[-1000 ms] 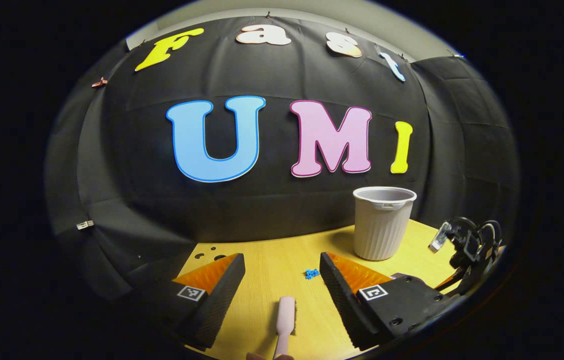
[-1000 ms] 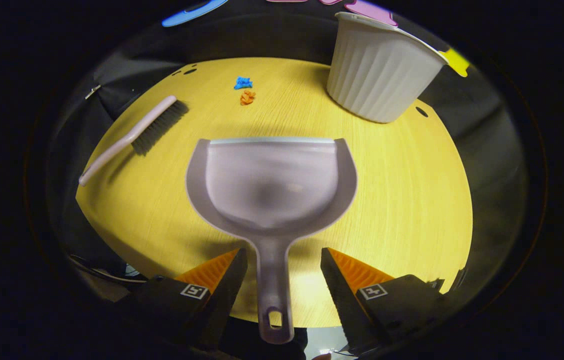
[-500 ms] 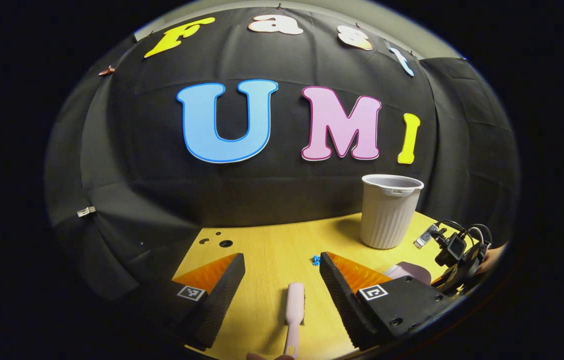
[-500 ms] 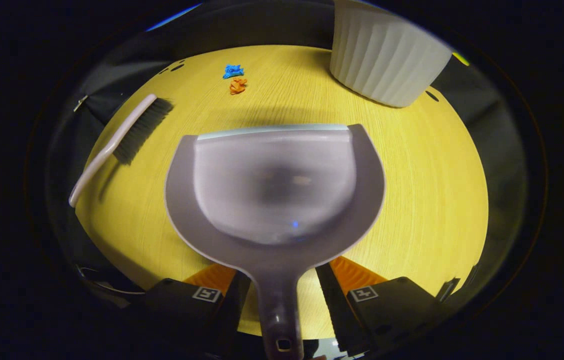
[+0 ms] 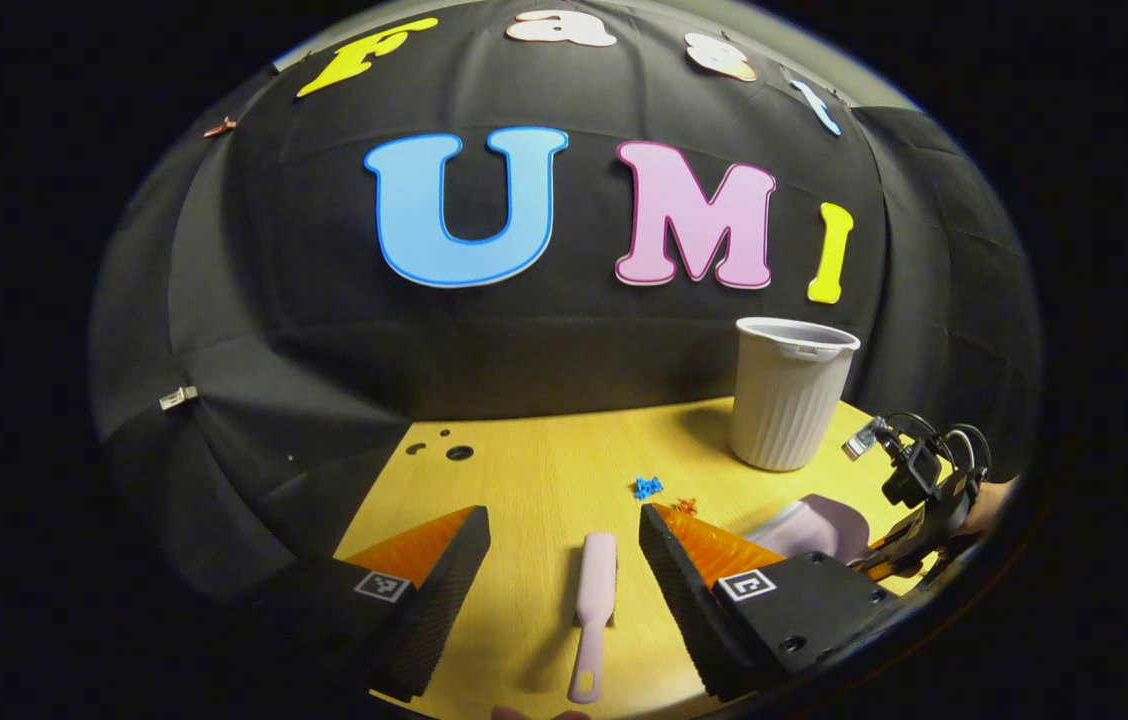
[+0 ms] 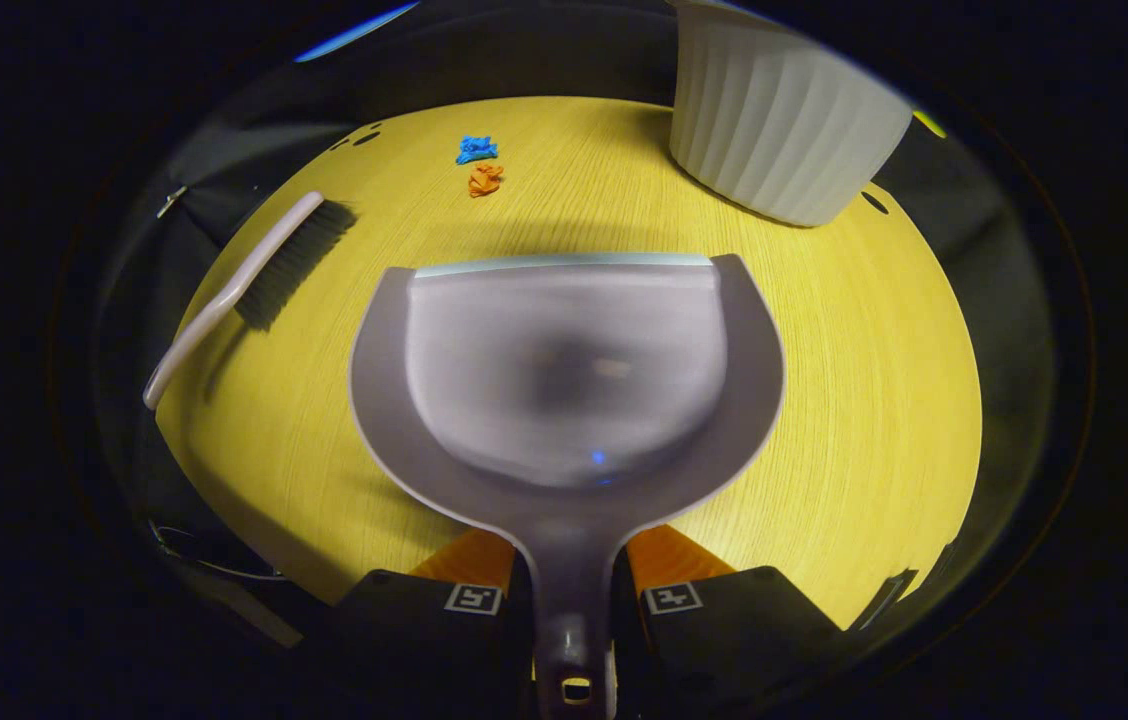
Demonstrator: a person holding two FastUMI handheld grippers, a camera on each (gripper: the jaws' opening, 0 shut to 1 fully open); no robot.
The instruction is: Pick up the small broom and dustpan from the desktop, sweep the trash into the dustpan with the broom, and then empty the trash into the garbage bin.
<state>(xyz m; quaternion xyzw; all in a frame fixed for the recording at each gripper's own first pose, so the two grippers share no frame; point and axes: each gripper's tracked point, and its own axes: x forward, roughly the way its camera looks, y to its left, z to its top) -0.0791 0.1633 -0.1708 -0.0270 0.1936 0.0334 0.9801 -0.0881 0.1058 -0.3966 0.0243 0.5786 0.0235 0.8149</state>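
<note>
Right tool (image 6: 569,600) pinched handle of grey plastic dustpan (image 6: 564,370), pan on yellow wooden tabletop (image 6: 854,400); left tool (image 5: 564,560) spread, above pale pink small broom (image 5: 592,610) left of dustpan; best to lower squarely over broom handle, then close

Dustpan (image 6: 564,370) handle end cut off at bottom edge, right gripper view. Garbage bin (image 6: 784,130) rim cropped at top. Dustpan partly hidden behind left tongs' finger (image 5: 714,560).
</note>
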